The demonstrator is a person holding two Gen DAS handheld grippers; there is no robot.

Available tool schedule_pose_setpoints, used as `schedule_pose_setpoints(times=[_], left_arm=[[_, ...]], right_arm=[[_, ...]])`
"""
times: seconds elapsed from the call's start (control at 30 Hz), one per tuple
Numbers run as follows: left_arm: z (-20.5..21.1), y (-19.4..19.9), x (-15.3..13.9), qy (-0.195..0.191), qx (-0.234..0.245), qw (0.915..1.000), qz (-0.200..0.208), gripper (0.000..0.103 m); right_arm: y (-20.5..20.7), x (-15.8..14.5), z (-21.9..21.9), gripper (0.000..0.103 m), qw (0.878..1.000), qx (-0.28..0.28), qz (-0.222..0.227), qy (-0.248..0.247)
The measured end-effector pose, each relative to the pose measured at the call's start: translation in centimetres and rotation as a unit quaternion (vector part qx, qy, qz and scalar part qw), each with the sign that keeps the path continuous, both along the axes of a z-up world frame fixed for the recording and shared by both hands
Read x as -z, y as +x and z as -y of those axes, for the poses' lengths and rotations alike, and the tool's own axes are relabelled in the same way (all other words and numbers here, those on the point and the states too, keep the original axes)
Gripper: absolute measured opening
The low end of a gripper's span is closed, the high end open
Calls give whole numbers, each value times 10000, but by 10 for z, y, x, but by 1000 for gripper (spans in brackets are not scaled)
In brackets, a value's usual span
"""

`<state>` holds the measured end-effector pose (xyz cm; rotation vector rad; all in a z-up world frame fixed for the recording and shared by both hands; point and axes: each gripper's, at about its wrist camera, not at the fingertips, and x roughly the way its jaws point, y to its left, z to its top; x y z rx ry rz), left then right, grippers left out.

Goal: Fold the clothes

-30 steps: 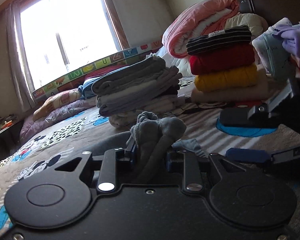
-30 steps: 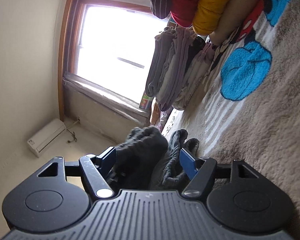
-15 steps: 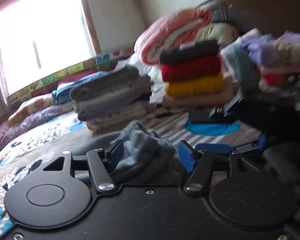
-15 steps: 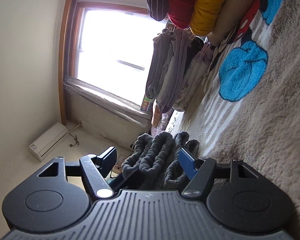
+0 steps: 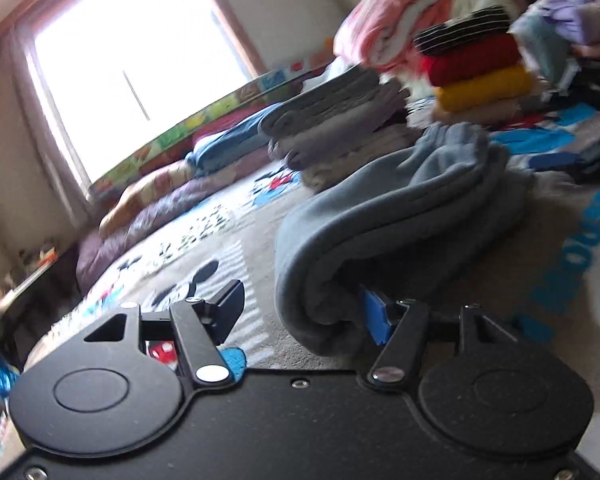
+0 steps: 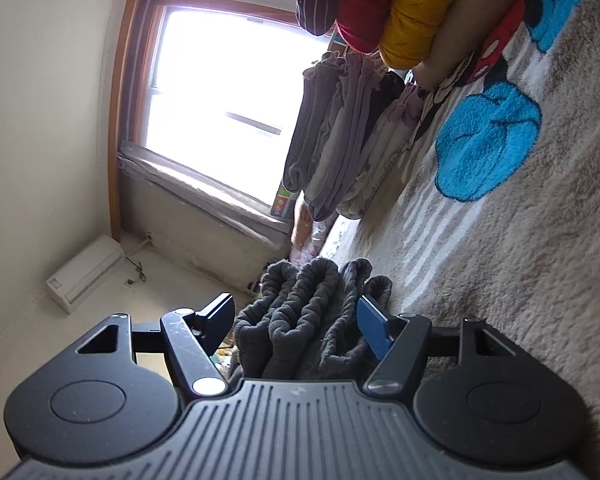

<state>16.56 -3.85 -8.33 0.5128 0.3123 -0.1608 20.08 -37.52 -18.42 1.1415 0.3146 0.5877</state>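
A grey fleece garment lies folded over in a long roll on the bed blanket. My left gripper is open and low over the bed, with the garment's near end resting against its right finger and clear of the left one. In the right wrist view, the bunched folds of the same grey garment sit between the fingers of my right gripper, which stands open around them without pinching. That view is rolled sideways.
A stack of folded grey and lilac clothes stands behind the garment. A second stack with striped, red and yellow pieces is to its right, with a pink quilt behind. Unfolded clothes are piled at far right. Pillows line the window side.
My left gripper opened, let go of the grey garment and drew back to the left. The garment now lies on the bed. My right gripper stayed open around the bunched folds.
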Motion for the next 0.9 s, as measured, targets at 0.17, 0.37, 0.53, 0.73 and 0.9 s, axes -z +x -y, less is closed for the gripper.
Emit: schedule_pose_setpoints(times=[0.17, 0.37, 0.53, 0.73, 0.9], left_arm=[[-5, 29, 6, -786, -415, 9950, -447, 41], [30, 25, 31, 1171, -394, 9922, -169, 34], [68, 13, 75, 3745, 235, 9268, 145, 29], [65, 8, 74, 3864, 516, 9206, 241, 28], [45, -6, 55, 2897, 571, 9546, 394, 30]], right_arm=[[-1, -10, -9, 67, 9987, 24, -162, -483], [-6, -27, -17, 72, 9938, 193, -501, -975], [-12, -61, -30, 72, 9820, 730, -364, -1705], [7, -122, -90, 62, 9350, 326, 634, -3473], [27, -125, -96, 57, 9214, 373, 72, -3867]])
